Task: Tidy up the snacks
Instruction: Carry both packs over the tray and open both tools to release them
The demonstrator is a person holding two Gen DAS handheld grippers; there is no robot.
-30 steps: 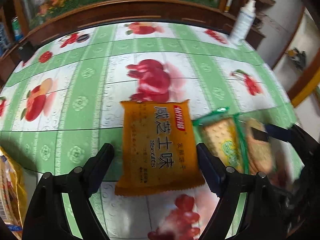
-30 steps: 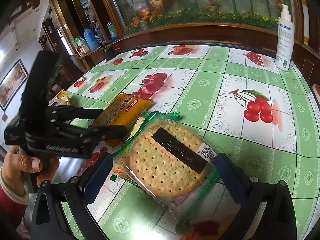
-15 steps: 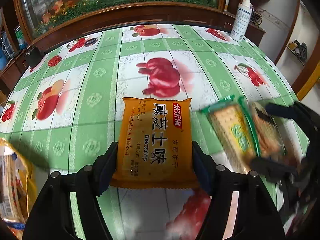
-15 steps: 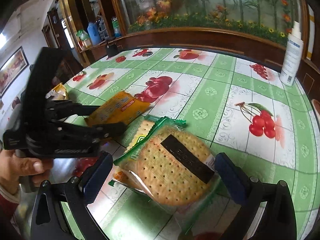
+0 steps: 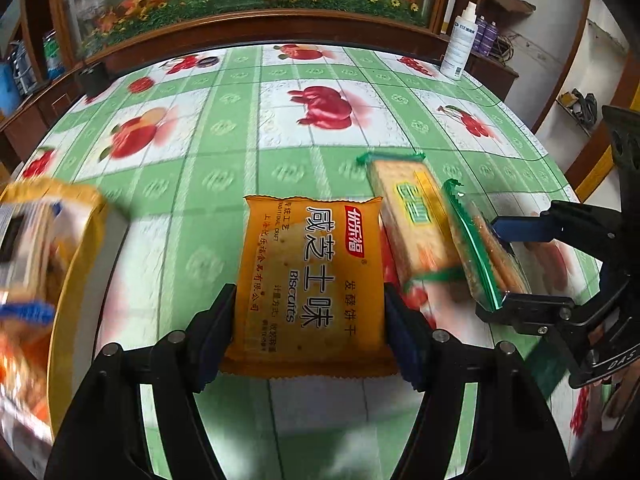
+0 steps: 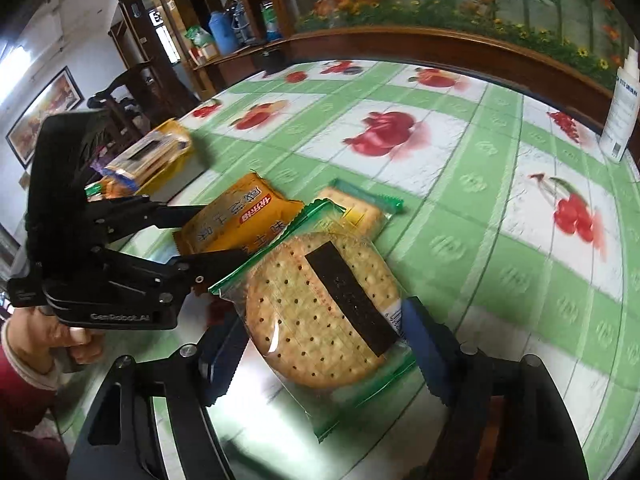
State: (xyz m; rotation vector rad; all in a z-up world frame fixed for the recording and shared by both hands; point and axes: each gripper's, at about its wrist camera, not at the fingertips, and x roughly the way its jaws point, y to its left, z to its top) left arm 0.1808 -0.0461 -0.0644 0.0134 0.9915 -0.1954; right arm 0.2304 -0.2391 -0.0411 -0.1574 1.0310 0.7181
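An orange biscuit packet [image 5: 308, 280] sits between the pads of my left gripper [image 5: 308, 300], which is shut on its two sides. The right wrist view shows the same orange packet [image 6: 236, 220] in the left gripper [image 6: 220, 236]. My right gripper [image 6: 324, 320] is closing its jaws around a round cracker packet [image 6: 320, 312] with a green wrapper, and both pads touch its edges. In the left wrist view the round packet [image 5: 480, 256] is seen edge-on in the right gripper [image 5: 490, 270]. A square cracker packet [image 5: 412, 220] lies on the cloth, partly under the round one.
A yellow bag of snacks [image 5: 40, 260] stands at the table's left edge, also in the right wrist view [image 6: 152, 156]. A white spray bottle [image 5: 458, 48] stands far right. The table [image 5: 240, 120] has a green fruit-print cloth. A hand [image 6: 60, 336] holds the left gripper.
The left gripper shut on the orange packet and carried it left, closer to the yellow bag. The right gripper's wide jaws narrowed onto the round cracker packet.
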